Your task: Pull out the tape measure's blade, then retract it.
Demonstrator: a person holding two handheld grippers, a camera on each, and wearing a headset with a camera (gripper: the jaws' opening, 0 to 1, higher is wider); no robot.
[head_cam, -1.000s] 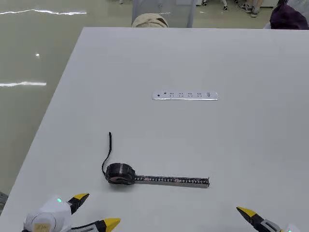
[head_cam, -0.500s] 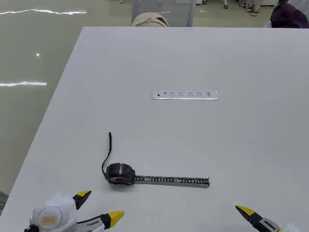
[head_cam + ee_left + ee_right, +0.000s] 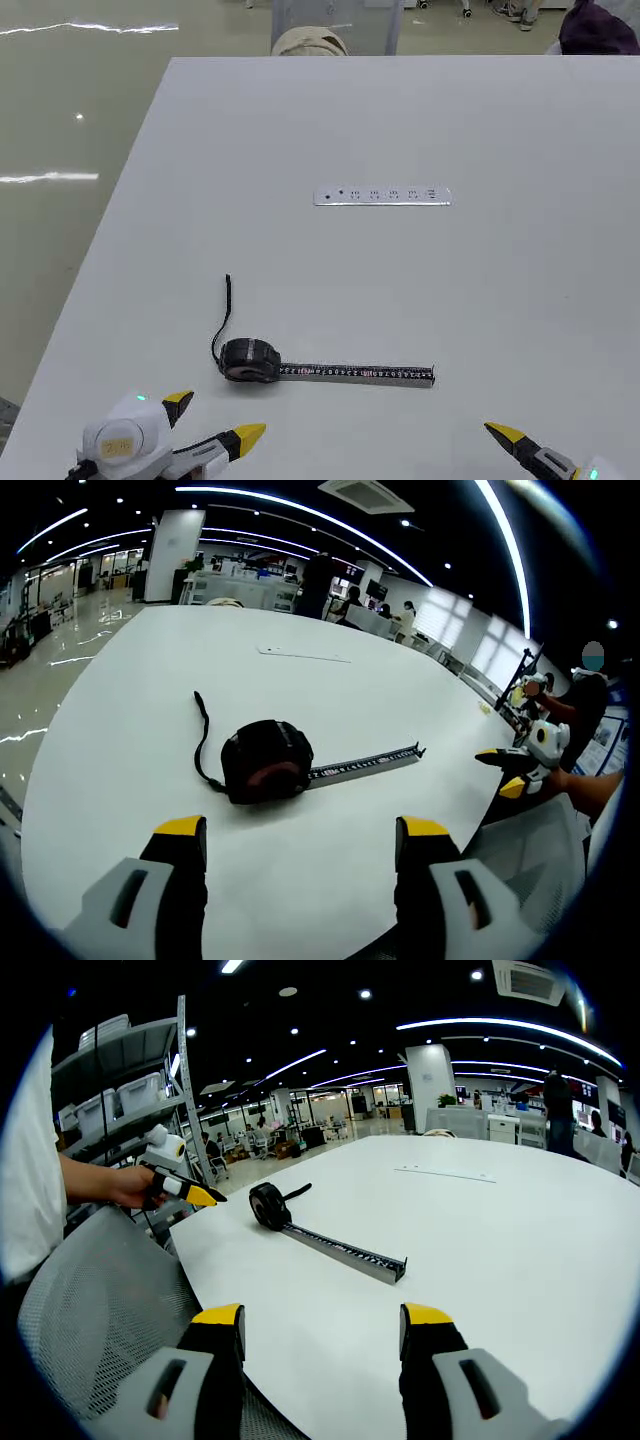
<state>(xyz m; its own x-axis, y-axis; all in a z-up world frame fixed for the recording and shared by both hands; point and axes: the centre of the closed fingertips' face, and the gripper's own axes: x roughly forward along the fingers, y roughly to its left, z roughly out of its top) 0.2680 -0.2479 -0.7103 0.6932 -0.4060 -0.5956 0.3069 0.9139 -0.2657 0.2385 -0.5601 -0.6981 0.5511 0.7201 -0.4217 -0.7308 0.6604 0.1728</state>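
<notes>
A black tape measure (image 3: 248, 359) lies on the white table (image 3: 400, 120) near its front edge, its blade (image 3: 357, 373) drawn out to the right and its black wrist strap (image 3: 222, 318) curling away behind it. The same tape measure (image 3: 266, 762) sits just ahead of my left gripper (image 3: 302, 837), which is open and empty. My left gripper (image 3: 216, 417) is below and left of the case in the head view. My right gripper (image 3: 320, 1322) is open and empty, short of the blade's hooked end (image 3: 396, 1269). One yellow tip of the right gripper (image 3: 505, 434) shows at the lower right.
A white power strip (image 3: 382, 196) lies flat near the middle of the table. A grey mesh chair (image 3: 110, 1330) stands at the table's near edge. The table's left edge (image 3: 100, 240) drops to a shiny floor. People stand at benches in the background.
My left gripper has crept slightly right and forward toward the tape measure. The tape measure and its blade lie as before, and the right gripper has barely moved.
</notes>
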